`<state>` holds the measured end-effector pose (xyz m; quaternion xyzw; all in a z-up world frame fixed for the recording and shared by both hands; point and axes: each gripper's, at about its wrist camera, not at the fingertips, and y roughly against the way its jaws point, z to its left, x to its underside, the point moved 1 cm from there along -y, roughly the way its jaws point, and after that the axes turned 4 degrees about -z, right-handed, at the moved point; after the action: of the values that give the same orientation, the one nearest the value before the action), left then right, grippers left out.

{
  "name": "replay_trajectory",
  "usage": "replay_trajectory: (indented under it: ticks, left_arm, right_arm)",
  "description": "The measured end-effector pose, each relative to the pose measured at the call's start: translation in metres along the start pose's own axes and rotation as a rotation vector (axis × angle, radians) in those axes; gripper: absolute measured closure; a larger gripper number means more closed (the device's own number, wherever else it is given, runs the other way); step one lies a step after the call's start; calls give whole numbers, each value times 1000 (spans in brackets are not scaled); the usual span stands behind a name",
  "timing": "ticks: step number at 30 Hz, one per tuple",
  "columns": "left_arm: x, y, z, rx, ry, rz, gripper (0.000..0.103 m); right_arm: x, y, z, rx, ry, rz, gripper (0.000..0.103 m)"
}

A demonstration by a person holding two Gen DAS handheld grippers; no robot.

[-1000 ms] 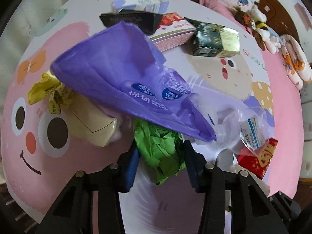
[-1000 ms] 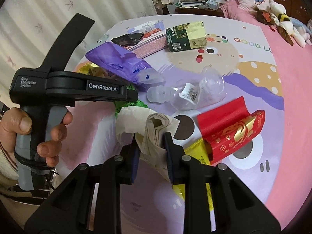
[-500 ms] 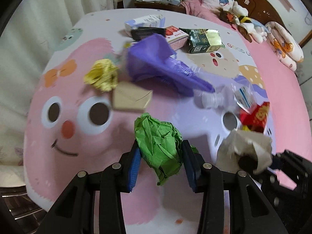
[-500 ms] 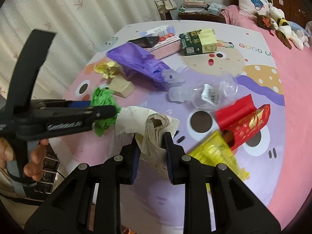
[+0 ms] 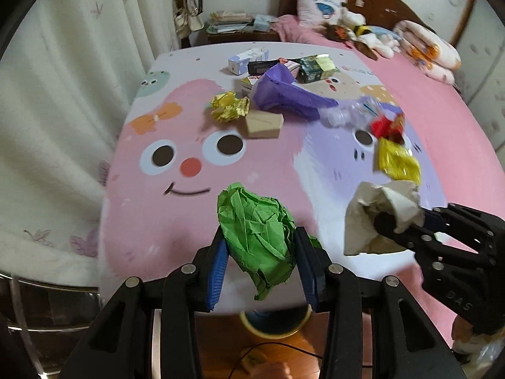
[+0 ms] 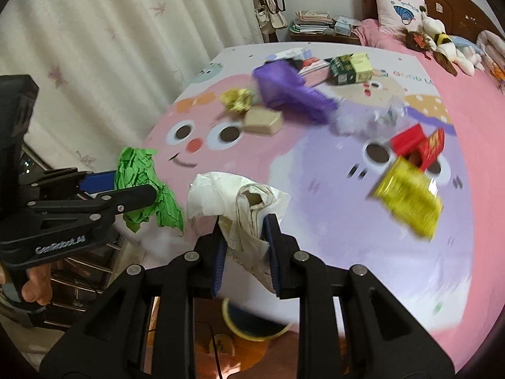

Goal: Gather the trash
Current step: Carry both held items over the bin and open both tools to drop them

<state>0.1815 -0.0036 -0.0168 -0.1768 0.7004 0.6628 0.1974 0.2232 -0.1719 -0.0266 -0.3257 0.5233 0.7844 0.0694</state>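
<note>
We carry two pieces — left claw clamped on green paper wad, right claw on white tissue; much litter remains at twelve o'clock.

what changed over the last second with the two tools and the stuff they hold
Both tools pulled back from the pile toward the bed's near edge: the left tool carried the green paper wad, the right tool the white tissue. Both stayed clamped. The purple bag and bottle stayed on the bed.
</note>
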Motion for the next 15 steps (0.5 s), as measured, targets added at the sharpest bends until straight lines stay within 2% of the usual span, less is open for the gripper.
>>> replay_trajectory:
  ticks: [7,15]
  left_arm:
    - [70,48,19,62,-66,-29,62]
    - [137,45,23,113,-94,45,62]
  right_arm:
    - [68,18,65,48,-8,13,83]
    - [142,21,90,94,-86,97,83]
